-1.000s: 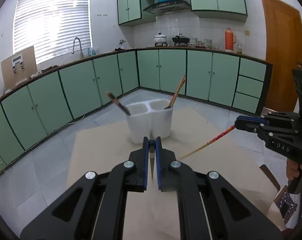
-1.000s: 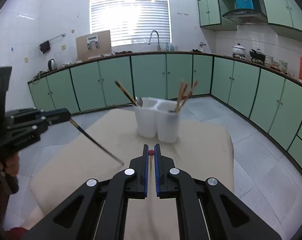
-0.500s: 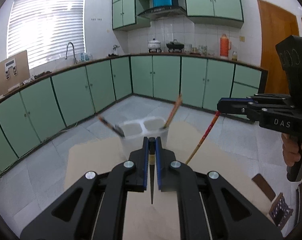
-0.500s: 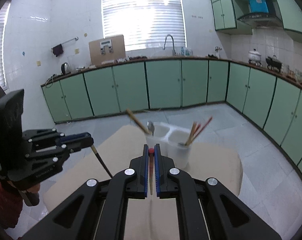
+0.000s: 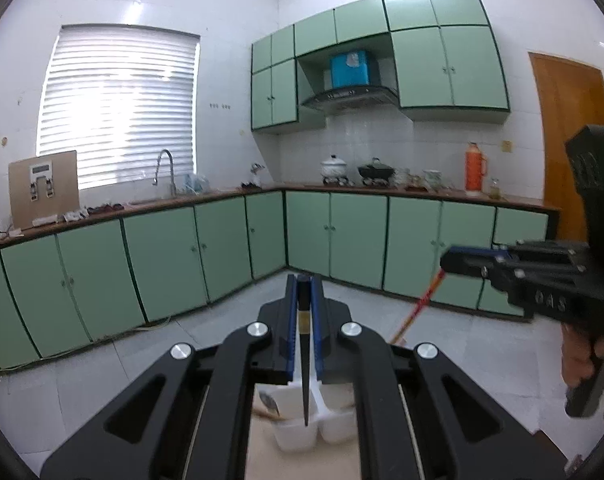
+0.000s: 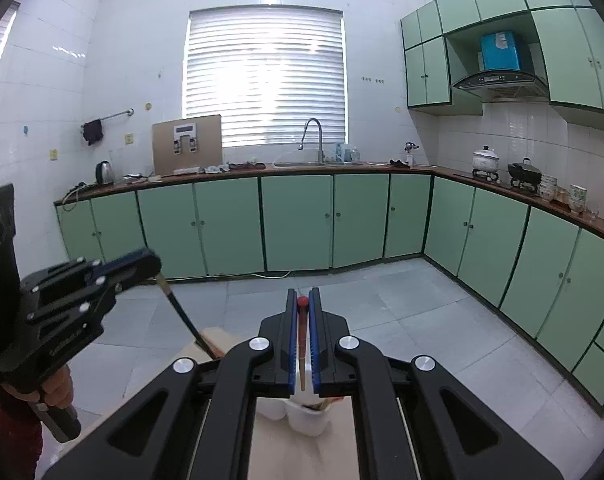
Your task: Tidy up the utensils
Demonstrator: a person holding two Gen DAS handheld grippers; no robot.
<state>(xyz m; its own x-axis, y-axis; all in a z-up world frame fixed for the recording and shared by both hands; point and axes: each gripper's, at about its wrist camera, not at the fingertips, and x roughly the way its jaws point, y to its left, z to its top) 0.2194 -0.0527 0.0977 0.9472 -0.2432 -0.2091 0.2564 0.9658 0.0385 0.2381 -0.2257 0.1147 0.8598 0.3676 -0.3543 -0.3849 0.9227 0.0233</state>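
We hold the left tool [image 5: 303,308] clamped narrow on a dark chopstick [image 5: 305,384], whose pointed end hangs straight down over the white two-compartment holder [image 5: 302,432] that stands on the beige worktop [image 5: 302,466]. From this wrist view the tip lies in line with the divider between the two cups, though we cannot tell whether it is inside either one. A spoon [image 5: 268,402] leans in the left cup. Our right tool [image 6: 301,312] is likewise closed tight, gripping a red-tipped chopstick [image 6: 301,344] that points down toward the same holder [image 6: 306,420], seen just below the fingers; other sticks already stand in the nearer cup. In the left view the right tool [image 5: 454,260] appears off to the right with its reddish stick [image 5: 420,308] slanting down toward the worktop, and a hand [image 5: 582,356] wraps its grip. In the right view the left tool [image 6: 142,266] sits at the left, its dark stick [image 6: 186,320] angling down to the worktop edge [image 6: 214,338].
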